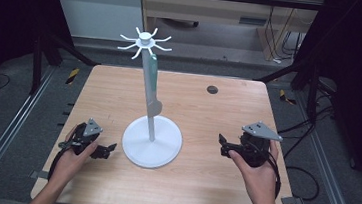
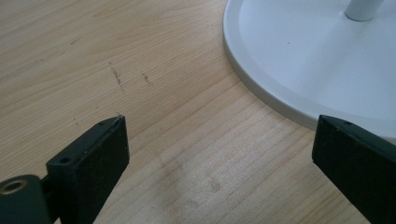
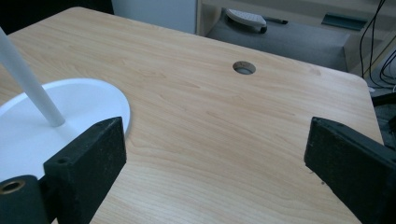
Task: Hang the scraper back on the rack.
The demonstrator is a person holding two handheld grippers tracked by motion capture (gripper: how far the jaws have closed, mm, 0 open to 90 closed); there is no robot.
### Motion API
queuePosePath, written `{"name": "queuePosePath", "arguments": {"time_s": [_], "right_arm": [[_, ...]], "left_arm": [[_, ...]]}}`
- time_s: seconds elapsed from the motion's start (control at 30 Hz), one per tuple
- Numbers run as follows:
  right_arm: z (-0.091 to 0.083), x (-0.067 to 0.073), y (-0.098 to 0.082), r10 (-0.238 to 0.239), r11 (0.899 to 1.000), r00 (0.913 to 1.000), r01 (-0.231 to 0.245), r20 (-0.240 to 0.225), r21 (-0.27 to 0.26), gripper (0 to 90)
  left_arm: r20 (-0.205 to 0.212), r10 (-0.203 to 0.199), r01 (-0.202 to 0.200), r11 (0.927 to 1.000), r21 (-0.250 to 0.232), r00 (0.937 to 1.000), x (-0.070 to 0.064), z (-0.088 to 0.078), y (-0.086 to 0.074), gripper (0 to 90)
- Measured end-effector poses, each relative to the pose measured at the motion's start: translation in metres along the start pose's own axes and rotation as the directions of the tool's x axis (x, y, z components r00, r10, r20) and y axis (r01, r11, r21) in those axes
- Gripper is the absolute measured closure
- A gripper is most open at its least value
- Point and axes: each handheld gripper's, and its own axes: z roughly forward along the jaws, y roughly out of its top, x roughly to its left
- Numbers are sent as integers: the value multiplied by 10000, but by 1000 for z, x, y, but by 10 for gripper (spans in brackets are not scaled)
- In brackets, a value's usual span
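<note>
Wooden table [image 1: 196, 184]: light top, cable hole [image 1: 212, 89] at far side.
White hook stand [image 1: 152, 140]: round base mid-table, upright pole, hooks at top; a grey-green utensil [image 1: 153, 87] hangs along pole.
Left gripper [image 1: 106, 150]: just beside base's left rim, jaws wide, nothing btwn; base edge sits past right jaw.
Right gripper [image 1: 223, 144]: near base's right, apart, jaws wide, empty; base lies beyond left jaw.

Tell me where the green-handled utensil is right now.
In the high view, the green-handled utensil hangs from a hook of the white rack at the table's middle, alongside the pole, between the left gripper and right gripper.
</note>
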Motion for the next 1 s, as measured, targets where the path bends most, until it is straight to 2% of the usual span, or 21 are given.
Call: {"name": "queuePosePath", "arguments": {"time_s": [0.53,1.0], "right_arm": [[13,-9,-32,544,9982,9981,-552,291,253,68],[18,-13,-46,763,9957,9967,-776,270,510,64]], "left_arm": [[18,36,-36,10000,22,10000,-2,1,0,36],[46,115,-115,9999,56,9999,-2,1,0,36]]}}
